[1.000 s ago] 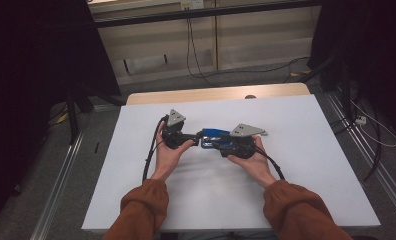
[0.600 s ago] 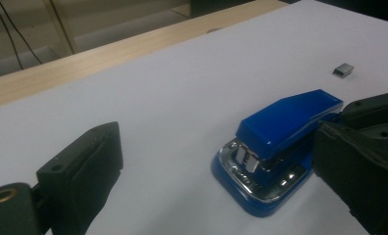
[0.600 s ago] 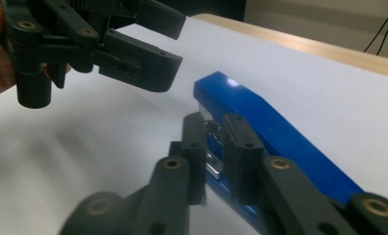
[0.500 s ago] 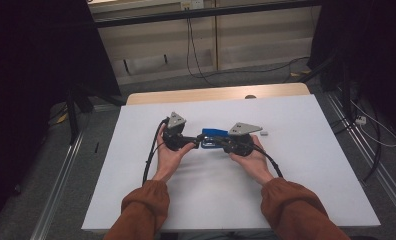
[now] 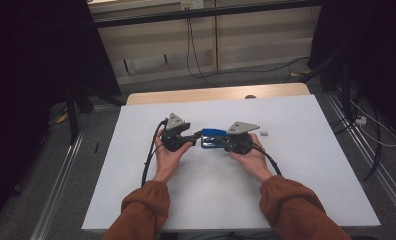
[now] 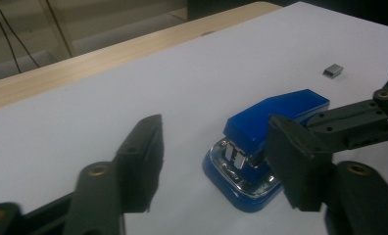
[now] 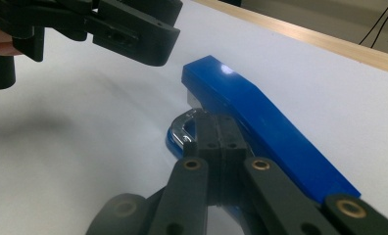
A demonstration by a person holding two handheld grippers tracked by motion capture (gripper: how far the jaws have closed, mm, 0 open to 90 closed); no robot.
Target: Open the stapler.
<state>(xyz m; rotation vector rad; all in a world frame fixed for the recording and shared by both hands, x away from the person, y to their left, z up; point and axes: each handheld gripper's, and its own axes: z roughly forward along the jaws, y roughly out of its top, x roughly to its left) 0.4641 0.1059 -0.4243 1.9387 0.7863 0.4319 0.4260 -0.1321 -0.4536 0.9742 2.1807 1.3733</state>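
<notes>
A blue stapler [image 5: 213, 138] lies on the white counter [image 5: 296, 180], near its middle. The left hand-held gripper [image 6: 209, 166] sits just left of the stapler; its jaws have just been closing but are released, apart around the stapler's front end without pressing it. The right hand-held gripper [image 7: 215, 134] is clenched tight, pads together, alongside the stapler's base. A small block of staples [image 5: 264, 133] lies to the right of the stapler.

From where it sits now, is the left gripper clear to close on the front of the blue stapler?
Probably yes. The left gripper has open fingers just ahead of the blue stapler, with bare table between. The right gripper, fingers shut, sits alongside the stapler, clear of its nose.
</notes>
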